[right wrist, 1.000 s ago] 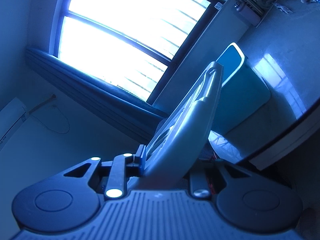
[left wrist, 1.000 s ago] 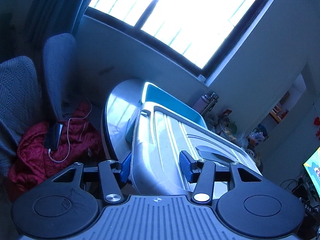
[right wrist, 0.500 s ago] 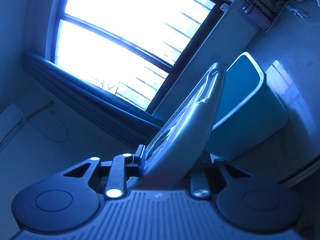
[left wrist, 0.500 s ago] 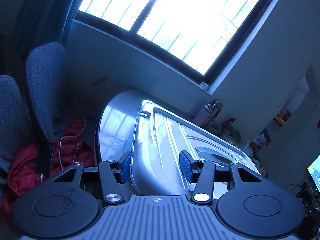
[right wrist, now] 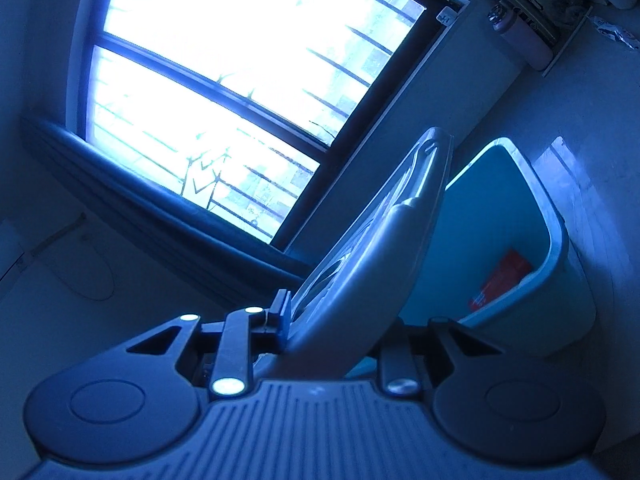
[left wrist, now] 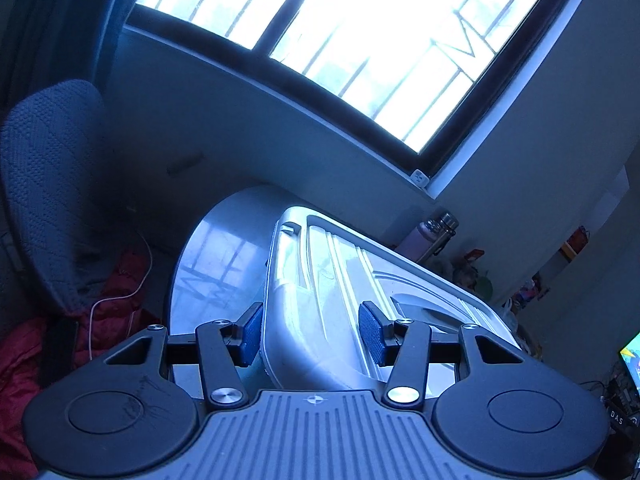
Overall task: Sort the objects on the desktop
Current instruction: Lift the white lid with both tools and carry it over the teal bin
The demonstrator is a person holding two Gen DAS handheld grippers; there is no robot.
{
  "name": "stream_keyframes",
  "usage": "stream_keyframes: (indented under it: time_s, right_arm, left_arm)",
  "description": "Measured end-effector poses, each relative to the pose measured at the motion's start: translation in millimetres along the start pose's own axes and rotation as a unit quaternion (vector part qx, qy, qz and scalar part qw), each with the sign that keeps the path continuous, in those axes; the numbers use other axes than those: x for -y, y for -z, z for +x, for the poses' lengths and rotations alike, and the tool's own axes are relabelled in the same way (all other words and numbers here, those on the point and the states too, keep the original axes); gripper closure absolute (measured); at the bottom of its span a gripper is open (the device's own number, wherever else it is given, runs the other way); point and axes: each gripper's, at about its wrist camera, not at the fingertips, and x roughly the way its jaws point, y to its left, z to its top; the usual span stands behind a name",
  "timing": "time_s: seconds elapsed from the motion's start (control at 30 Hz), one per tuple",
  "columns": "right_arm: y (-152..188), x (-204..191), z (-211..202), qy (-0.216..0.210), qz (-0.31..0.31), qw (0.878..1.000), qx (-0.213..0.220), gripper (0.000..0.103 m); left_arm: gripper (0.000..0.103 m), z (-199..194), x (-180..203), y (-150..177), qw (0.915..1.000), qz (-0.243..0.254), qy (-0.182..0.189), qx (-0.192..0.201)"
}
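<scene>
Grey ribbed lid [left wrist: 320, 304] of a storage box fills the middle of the left wrist view, held up at a slant above a glossy round table [left wrist: 216, 264]; its near edge sits between the blue pads [left wrist: 253, 334] of the left gripper [left wrist: 310, 334], whose fingers stand fairly wide, one at each side of that edge, though whether both pads press on it cannot be told. Behind the table a grey upholstered chair [left wrist: 48, 184] stands at the left with a red garment [left wrist: 24, 360] and a white cable [left wrist: 116, 300] heaped below it, a bright barred window [left wrist: 360, 40] spans the top, and a pinkish flask [left wrist: 430, 236] stands on the table by the wall. In the right wrist view the same lid [right wrist: 372, 264] appears edge-on, rising steeply, and the right gripper [right wrist: 336, 320] is clamped on its lower rim, with one blue pad [right wrist: 283, 316] flat against the ribbed face and the other finger hidden behind the lid. Just beyond it the teal box [right wrist: 556, 240] lies open on the table, uncovered, with a red packet [right wrist: 500, 280] visible inside, and the flask [right wrist: 520, 32] stands far back near the window corner.
</scene>
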Motion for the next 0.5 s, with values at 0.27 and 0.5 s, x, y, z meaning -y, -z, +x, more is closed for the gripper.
stream_keyframes:
  time_s: [0.27, 0.5]
  right_arm:
    - [-26.7, 30.0, 28.9, 0.017, 0.016, 1.0, 0.006, 0.078]
    - [-38.2, 52.5, 42.4, 0.037, 0.032, 0.999, 0.005, 0.078]
  left_arm:
    - [0.051, 67.2, 3.7, -17.0, 0.9998, 0.003, 0.0, -0.02]
    - [0.051, 109.5, 1.5, -17.6, 0.9993, 0.0, -0.003, -0.037]
